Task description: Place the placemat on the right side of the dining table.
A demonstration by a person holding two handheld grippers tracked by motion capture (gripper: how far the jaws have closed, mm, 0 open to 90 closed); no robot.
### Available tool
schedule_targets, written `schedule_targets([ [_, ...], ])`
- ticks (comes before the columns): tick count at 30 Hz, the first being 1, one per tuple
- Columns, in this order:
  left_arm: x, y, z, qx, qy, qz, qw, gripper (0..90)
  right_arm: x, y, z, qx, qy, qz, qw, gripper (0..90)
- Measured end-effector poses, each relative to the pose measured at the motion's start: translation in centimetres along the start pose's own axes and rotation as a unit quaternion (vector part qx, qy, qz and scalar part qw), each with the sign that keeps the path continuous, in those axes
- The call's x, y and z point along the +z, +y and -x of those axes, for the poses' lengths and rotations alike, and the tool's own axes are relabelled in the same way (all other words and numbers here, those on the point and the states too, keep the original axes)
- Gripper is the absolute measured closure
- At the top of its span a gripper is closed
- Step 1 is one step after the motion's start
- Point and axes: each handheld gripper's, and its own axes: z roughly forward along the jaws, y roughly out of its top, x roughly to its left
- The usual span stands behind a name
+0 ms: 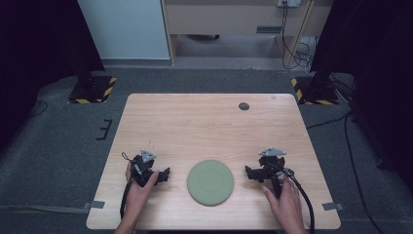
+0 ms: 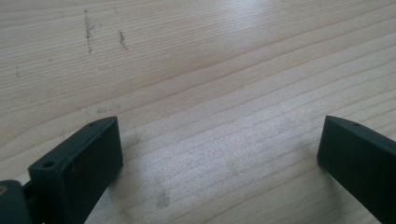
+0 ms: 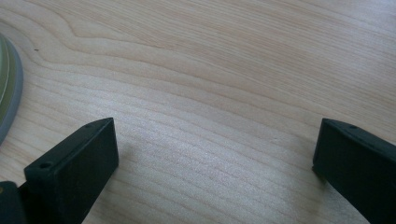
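Both hands rest low near the front edge of the light wooden bench [image 1: 209, 122], left tongs [image 1: 164, 174] and right tongs [image 1: 249, 173] spread apart, empty, pointing inward at the round flat green plate [image 1: 210, 182] lying between them.

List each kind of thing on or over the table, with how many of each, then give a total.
Green plate: 1
Hand-held tongs: 2, the left tongs and the right tongs, both open
Small dark round disc near the far edge of the table: 1
Total: 4
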Motion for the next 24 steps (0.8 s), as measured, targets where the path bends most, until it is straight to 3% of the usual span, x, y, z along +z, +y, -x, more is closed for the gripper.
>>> schedule_targets([
  [16, 0.0, 0.0, 0.0, 0.005, -0.007, 0.001, 1.0, 0.0, 0.0, 0.0, -0.1, 0.002, -0.002, 0.0, 1.0, 1.0],
  [20, -0.5, 0.1, 0.4, 0.016, -0.02, 0.01, 0.9996, 2.5, -1.2, 0.2, -0.5, -0.038, 0.012, -0.002, 0.9992, 5.1],
  [24, -1.0, 0.1, 1.0, 0.027, -0.031, 0.018, 0.999, 2.5, -1.7, 0.2, -0.9, -0.045, 0.024, 0.002, 0.9987, 4.5],
])
